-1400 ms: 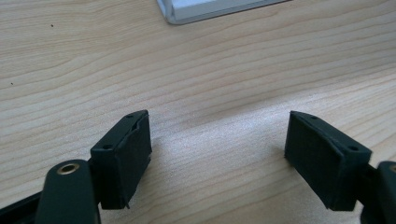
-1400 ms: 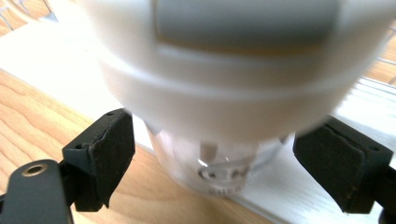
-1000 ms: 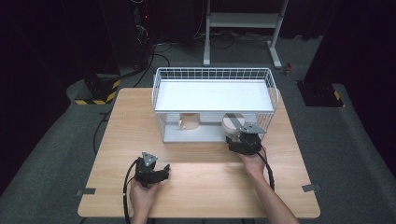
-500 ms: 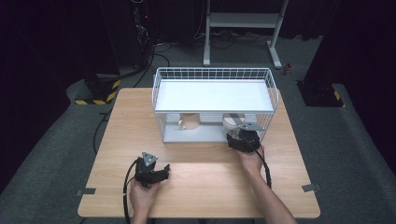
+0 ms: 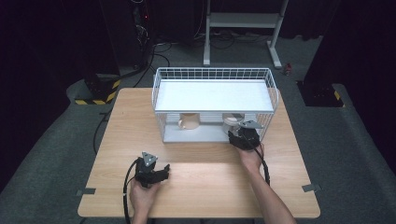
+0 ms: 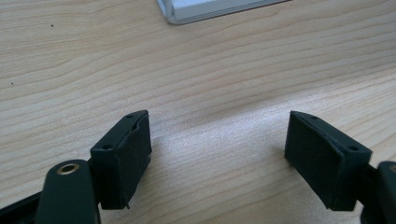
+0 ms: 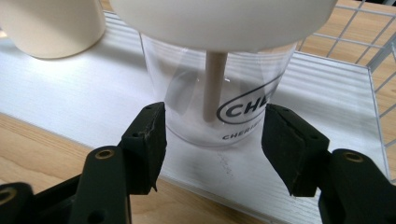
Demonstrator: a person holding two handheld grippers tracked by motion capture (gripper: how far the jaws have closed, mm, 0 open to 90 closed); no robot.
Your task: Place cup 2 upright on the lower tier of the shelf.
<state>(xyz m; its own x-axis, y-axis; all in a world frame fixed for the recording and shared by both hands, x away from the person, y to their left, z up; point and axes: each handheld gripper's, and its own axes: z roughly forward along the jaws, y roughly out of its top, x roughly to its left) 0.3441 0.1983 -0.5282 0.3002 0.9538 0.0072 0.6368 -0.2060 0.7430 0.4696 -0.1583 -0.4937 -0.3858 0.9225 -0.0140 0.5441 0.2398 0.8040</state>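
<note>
A clear plastic cup (image 7: 219, 88) with a white lid (image 7: 224, 21), black lettering and a pale stick inside stands on the lower shelf of a white wire rack (image 5: 214, 95). My right gripper (image 7: 215, 122) is open, with one jaw on each side of the cup's base and a small gap on both sides. From above, the right gripper (image 5: 239, 136) sits at the rack's front right opening, by the cup (image 5: 232, 120). A beige mug (image 5: 189, 121) stands to the cup's left. My left gripper (image 5: 161, 171) rests open on the bare wooden table (image 6: 201, 70), holding nothing.
The rack's wire wall (image 7: 373, 56) rises close to the right of the cup. The beige mug (image 7: 51, 23) is just left of it on the white shelf (image 7: 70, 98). A corner of the rack's base (image 6: 210, 9) lies ahead of the left gripper.
My right gripper has edged a little forward into the rack opening, toward the cup. The left gripper has not moved.
</note>
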